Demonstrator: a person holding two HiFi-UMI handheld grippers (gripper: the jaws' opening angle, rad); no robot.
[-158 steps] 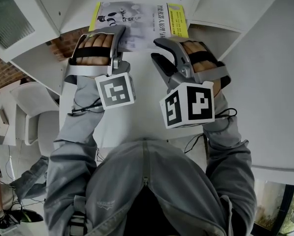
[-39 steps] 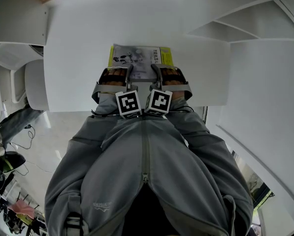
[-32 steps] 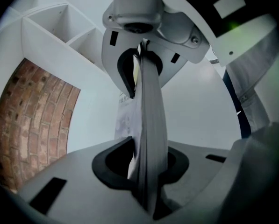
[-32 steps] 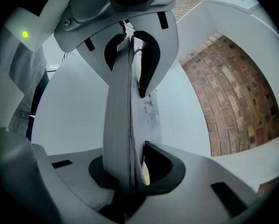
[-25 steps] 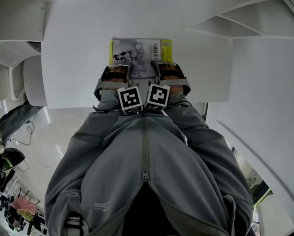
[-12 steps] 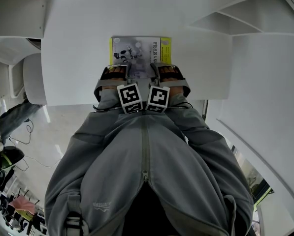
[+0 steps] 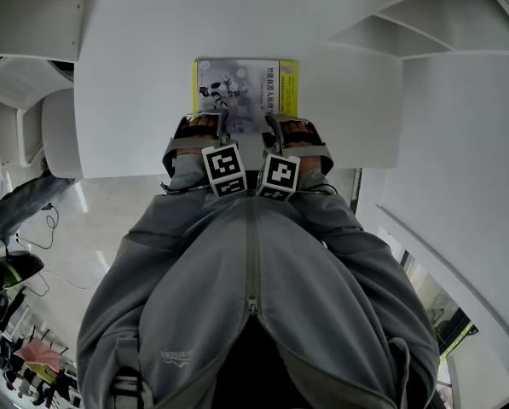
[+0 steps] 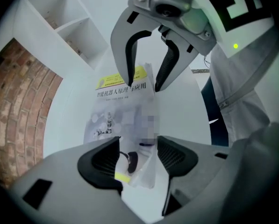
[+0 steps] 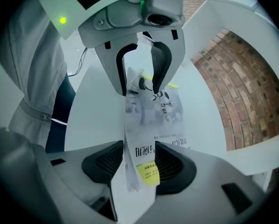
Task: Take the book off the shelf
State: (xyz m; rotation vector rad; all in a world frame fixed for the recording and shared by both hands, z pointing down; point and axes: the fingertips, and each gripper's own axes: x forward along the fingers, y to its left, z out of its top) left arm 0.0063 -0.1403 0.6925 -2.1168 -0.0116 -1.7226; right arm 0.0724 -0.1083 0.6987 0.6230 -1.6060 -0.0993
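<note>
Big white surface (image 7: 126, 92) right in front of the person, and that is where everything is happening. The grey jacket (image 7: 254, 313) fills the lower part of the head view, with both sleeves reaching forward. Off to the right stands the white shelf (image 7: 382, 32), its compartments angled away, and a brick wall (image 9: 242, 92) shows beyond it in the right gripper view.

The book (image 7: 245, 88) is off the shelf and lies flat on the surface, well apart from the shelf, straight ahead of the person. It has a grey cover with a small robot figure, printed characters and a yellow band along the sides. Its near edge points back at the person.

The left gripper (image 7: 222, 129) and right gripper (image 7: 274, 128) sit side by side at that near edge, their marker cubes (image 7: 222, 170) almost touching, both tipped steeply downward.

Now the fingers. On the left (image 8: 102, 160) they have just been opening and stand wide, with the corner of the book between them and a clear gap at the pads. On the right (image 9: 174, 162) they have likewise just been opening and are wide apart. The book's edge and its yellow label sit between them, with no squeeze on it.
</note>
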